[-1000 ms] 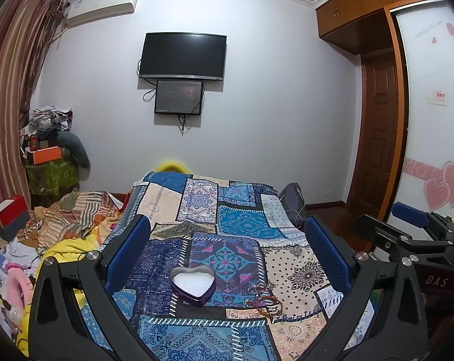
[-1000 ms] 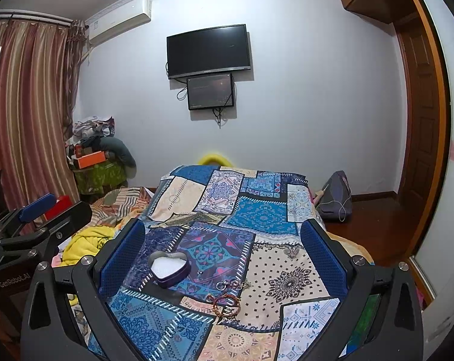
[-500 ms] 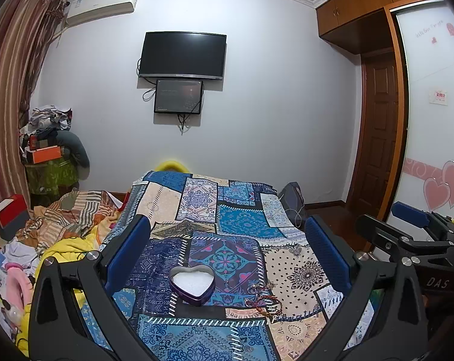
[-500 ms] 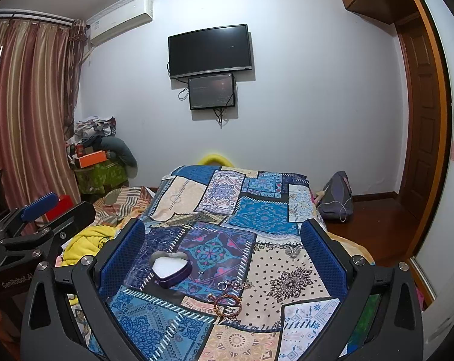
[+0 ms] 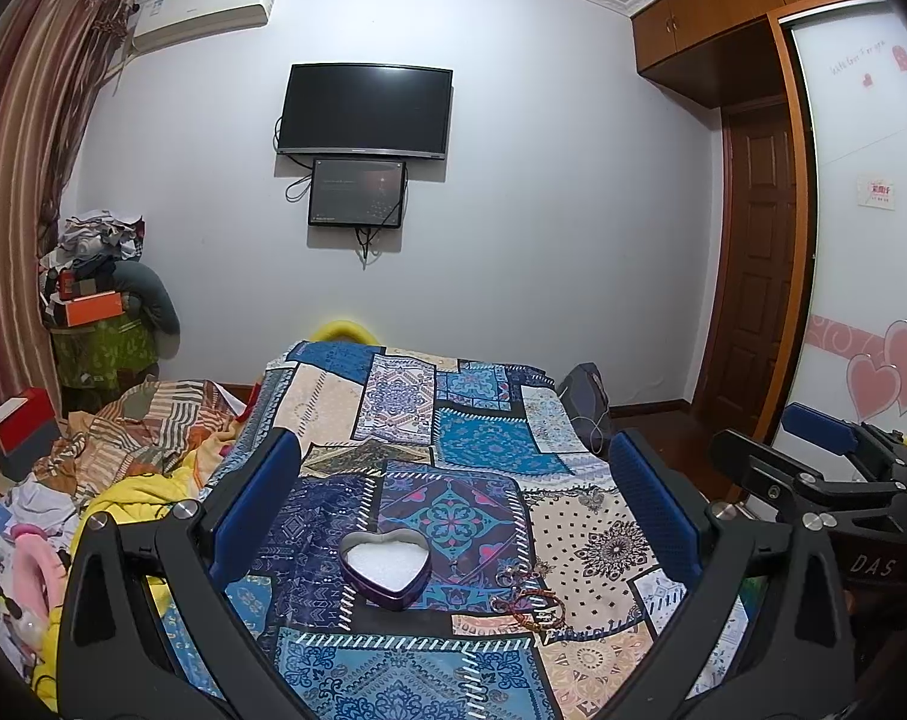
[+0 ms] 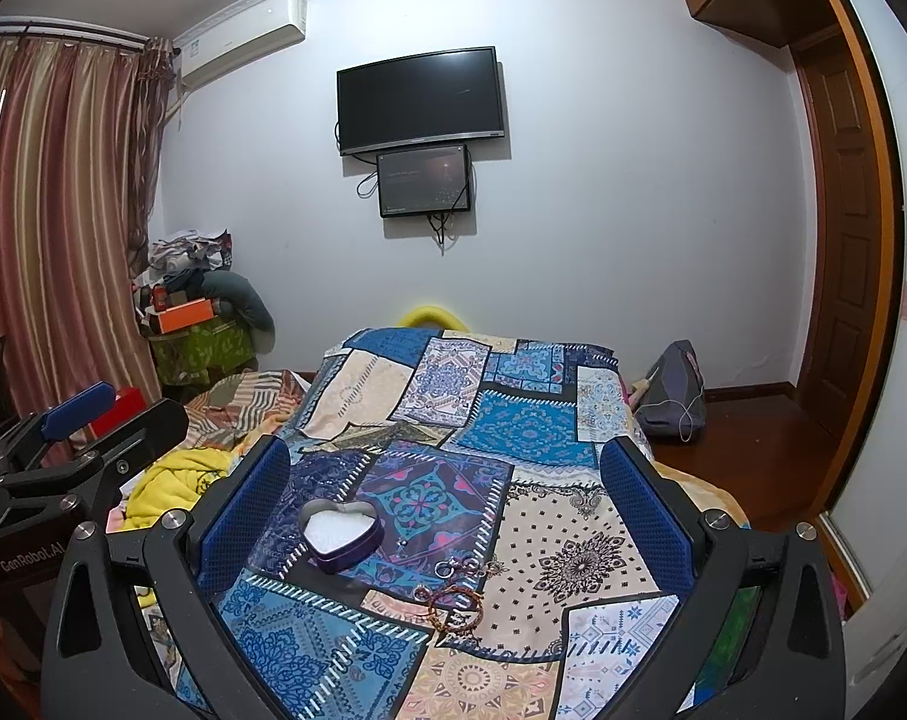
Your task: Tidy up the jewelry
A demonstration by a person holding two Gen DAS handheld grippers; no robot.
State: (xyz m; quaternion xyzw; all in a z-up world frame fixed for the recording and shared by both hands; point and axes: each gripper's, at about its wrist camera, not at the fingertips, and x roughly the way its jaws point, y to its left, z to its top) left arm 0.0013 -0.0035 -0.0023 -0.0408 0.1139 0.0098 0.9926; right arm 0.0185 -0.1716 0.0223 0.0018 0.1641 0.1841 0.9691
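A purple heart-shaped tin (image 5: pixel 386 566) with a white lining lies open on the patterned bedspread (image 5: pixel 483 438); it also shows in the right wrist view (image 6: pixel 340 536). To its right lie a beaded bracelet (image 5: pixel 528 600) (image 6: pixel 453 598) and small metal rings (image 5: pixel 512 575) (image 6: pixel 460 566). My left gripper (image 5: pixel 453 483) is open and empty, held above and short of the tin. My right gripper (image 6: pixel 444 477) is open and empty, above the jewelry. Each gripper shows at the edge of the other's view.
The bed has a heap of yellow and striped bedding (image 5: pixel 129 450) on its left side. A grey bag (image 6: pixel 672 393) lies on the wooden floor to the right. A TV (image 5: pixel 364 111) hangs on the far wall. A wooden door (image 5: pixel 753 264) and wardrobe stand at right.
Both views have shifted only slightly; the grippers hover almost still, and the tin and jewelry have not moved.
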